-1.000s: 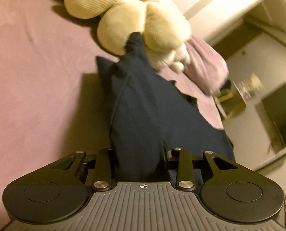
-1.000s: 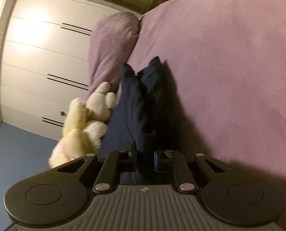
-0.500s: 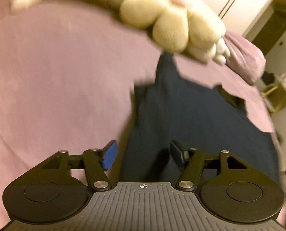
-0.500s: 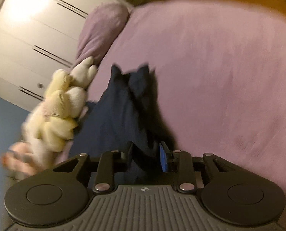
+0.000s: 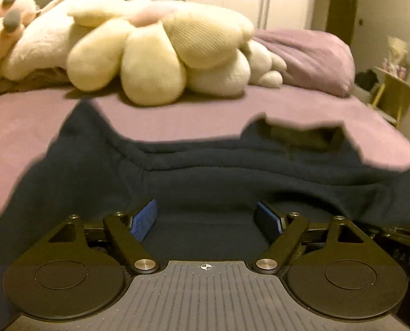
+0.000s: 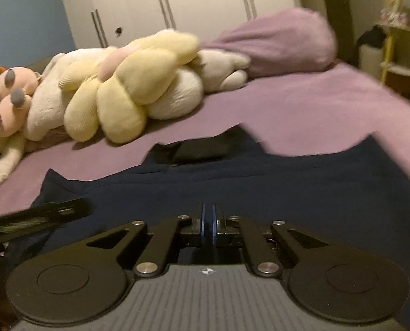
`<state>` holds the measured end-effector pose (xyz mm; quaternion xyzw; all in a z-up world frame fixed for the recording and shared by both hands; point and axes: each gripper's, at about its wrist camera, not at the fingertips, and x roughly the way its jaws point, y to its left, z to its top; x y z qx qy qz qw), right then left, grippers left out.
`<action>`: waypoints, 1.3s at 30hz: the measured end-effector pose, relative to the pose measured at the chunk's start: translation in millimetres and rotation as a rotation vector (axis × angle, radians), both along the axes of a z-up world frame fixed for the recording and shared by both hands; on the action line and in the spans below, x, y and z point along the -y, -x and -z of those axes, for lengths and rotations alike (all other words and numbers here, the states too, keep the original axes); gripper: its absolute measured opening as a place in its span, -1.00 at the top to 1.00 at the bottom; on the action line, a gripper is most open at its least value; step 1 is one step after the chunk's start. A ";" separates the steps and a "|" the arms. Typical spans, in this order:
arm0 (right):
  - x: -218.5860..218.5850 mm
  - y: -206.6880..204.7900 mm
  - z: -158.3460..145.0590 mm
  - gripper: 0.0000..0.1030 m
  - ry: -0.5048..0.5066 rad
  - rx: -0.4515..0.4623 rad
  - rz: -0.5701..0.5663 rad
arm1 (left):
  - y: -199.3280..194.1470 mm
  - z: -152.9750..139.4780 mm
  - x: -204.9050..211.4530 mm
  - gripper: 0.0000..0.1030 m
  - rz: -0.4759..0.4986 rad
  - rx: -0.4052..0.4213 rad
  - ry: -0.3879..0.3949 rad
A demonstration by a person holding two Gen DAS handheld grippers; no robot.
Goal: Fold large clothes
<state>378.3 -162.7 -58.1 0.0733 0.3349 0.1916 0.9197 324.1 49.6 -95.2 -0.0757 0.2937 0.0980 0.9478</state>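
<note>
A dark navy garment [image 5: 205, 171] lies spread across the near part of the purple bed [image 5: 177, 118]. My left gripper [image 5: 206, 216] hovers just over its near edge. Its jaws are opening wide, and the blue pads [image 5: 144, 220] stand far apart with cloth only beneath them, not gripped. In the right wrist view the same garment [image 6: 260, 193] fills the foreground. My right gripper [image 6: 208, 220] is shut above it, its blue pads together with no cloth seen between them. The black edge of the left gripper [image 6: 39, 215] shows at the left of that view.
A cream flower-shaped plush [image 5: 155, 55] and other soft toys [image 6: 9, 96] lie across the far side of the bed. A purple pillow [image 5: 309, 55] sits to their right. Behind stand white wardrobe doors [image 6: 177, 0], with a yellow stand [image 5: 392, 96] at the right.
Both grippers let go of the garment and rolled level. The left jaws opened wide; the right opened briefly, then shut. The garment now lies spread sideways on the bed.
</note>
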 end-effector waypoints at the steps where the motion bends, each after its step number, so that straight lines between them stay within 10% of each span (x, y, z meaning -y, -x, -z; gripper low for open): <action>1: -0.9 0.5 13.1 0.91 0.041 0.002 0.009 | 2.3 3.3 2.7 -0.69 -0.005 0.021 -0.017; 10: 18.6 -9.1 41.3 1.00 -0.062 -0.026 0.002 | -16.3 -23.4 -28.9 -0.81 -0.064 -0.037 -0.083; 15: 78.9 -23.6 20.1 0.98 0.082 0.060 0.178 | -18.6 -20.7 -65.1 -0.80 -0.162 -0.066 -0.100; 21: 152.5 -31.1 34.4 1.00 0.061 0.040 0.289 | -24.6 -9.9 -74.2 -0.89 -0.176 -0.100 -0.048; 39: 151.0 -35.6 49.2 1.00 0.032 0.054 0.286 | -24.0 -2.6 -101.3 -0.97 -0.190 -0.083 0.131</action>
